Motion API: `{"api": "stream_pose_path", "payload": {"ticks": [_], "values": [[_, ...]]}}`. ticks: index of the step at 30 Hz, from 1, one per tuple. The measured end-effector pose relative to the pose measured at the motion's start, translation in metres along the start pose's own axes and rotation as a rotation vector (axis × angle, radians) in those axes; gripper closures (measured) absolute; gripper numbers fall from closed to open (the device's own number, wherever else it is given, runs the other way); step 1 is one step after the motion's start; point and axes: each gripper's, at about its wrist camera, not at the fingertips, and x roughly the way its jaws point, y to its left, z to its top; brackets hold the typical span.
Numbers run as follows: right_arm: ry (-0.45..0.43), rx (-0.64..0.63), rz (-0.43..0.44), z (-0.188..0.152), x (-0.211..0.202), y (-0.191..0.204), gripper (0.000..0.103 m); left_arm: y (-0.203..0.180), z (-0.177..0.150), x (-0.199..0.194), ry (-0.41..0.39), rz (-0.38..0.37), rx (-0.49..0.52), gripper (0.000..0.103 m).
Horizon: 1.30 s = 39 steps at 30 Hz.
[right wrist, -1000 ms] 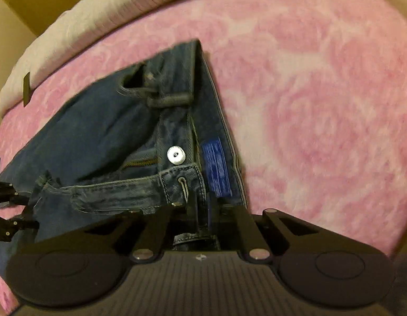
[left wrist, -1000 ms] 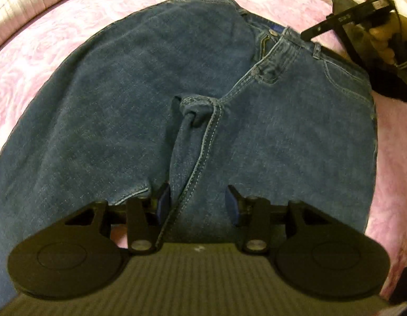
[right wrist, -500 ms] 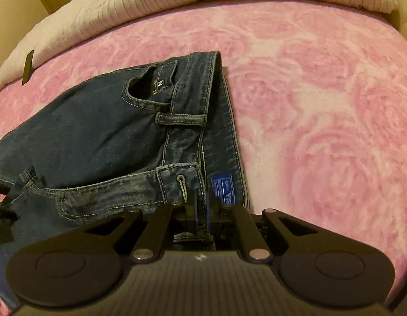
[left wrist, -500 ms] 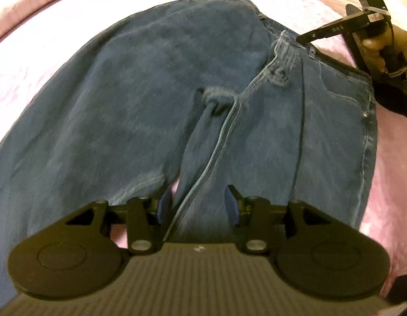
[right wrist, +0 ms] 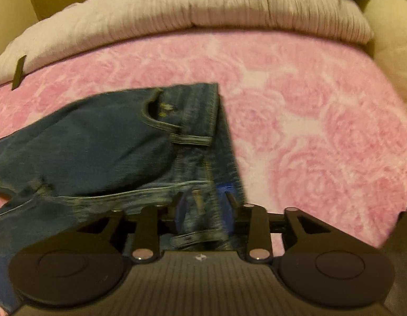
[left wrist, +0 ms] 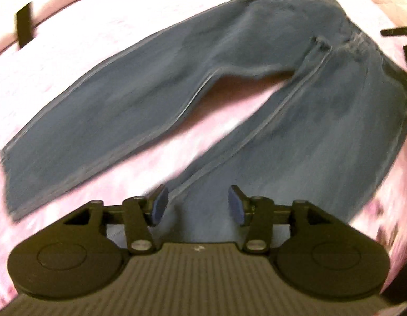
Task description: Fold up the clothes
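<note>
Blue jeans [left wrist: 229, 60] lie flat on the pink rose-patterned blanket [left wrist: 71, 52], the two legs spread in a V. My left gripper [left wrist: 196, 205] hovers over the nearer leg with its jaws opening; denim lies below the gap and neither pad presses on it. In the right wrist view the waist end of the jeans [right wrist: 98, 142] lies at the left, pocket up. My right gripper [right wrist: 203, 208] has its jaws opening. The waistband [right wrist: 200, 210] still runs between the pads, which stand apart from it. Both views are motion-blurred.
A white ribbed quilt [right wrist: 203, 8] is bunched along the far edge of the bed. A black strip [right wrist: 19, 72] sticks out at its left end. A cream cushion [right wrist: 392, 39] stands at the right. Bare pink blanket [right wrist: 321, 131] stretches right of the jeans.
The left gripper swept along the jeans from the crotch toward the legs, which now show spread apart. The right gripper's jaws, shut on the waistband before, have parted and pulled back slightly.
</note>
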Motion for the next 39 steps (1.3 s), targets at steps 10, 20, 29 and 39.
{"api": "stream_pose_path", "payload": {"ticks": [10,20,29,39], "values": [[0.086,0.093,0.1,-0.084,-0.063,0.12,0.047,0.109,-0.153,-0.057,0.035,0.114,0.061,0.046],[0.162,0.313,0.004,-0.155,-0.074,0.213,0.045,0.257,-0.286,-0.081,-0.012,0.068,-0.227,0.046],[0.196,0.256,0.011,-0.156,-0.062,0.272,0.038,0.3,-0.3,-0.078,-0.144,-0.176,-0.266,0.066],[0.217,0.235,0.011,-0.158,-0.056,0.296,0.033,0.326,-0.274,-0.047,-0.116,-0.307,-0.269,0.084]]}}
